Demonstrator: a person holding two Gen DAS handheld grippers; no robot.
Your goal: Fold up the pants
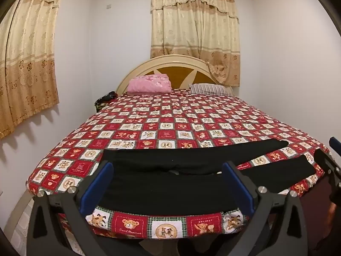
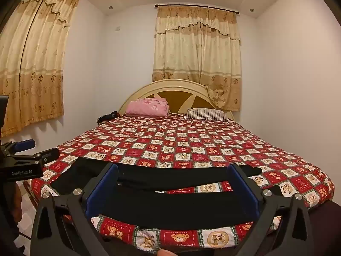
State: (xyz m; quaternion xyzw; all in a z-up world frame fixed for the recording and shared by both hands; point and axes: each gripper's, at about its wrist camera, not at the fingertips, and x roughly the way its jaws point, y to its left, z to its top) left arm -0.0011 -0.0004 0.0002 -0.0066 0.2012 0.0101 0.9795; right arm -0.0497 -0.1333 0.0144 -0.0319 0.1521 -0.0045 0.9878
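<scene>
Black pants lie flat and sideways across the near end of the bed, waist to the left. The two legs splay out to the right. My left gripper is open, its blue pads wide apart, hovering over the waist half near the bed's edge. My right gripper is open too, its blue pads standing over the leg half. Neither touches the cloth. Each gripper shows at the edge of the other's view: the right gripper, the left gripper.
The bed has a red checked teddy-bear cover. By the cream headboard lie a folded pink blanket and a striped pillow. A dark bundle sits at the bed's far left corner. Walls and curtains stand close by.
</scene>
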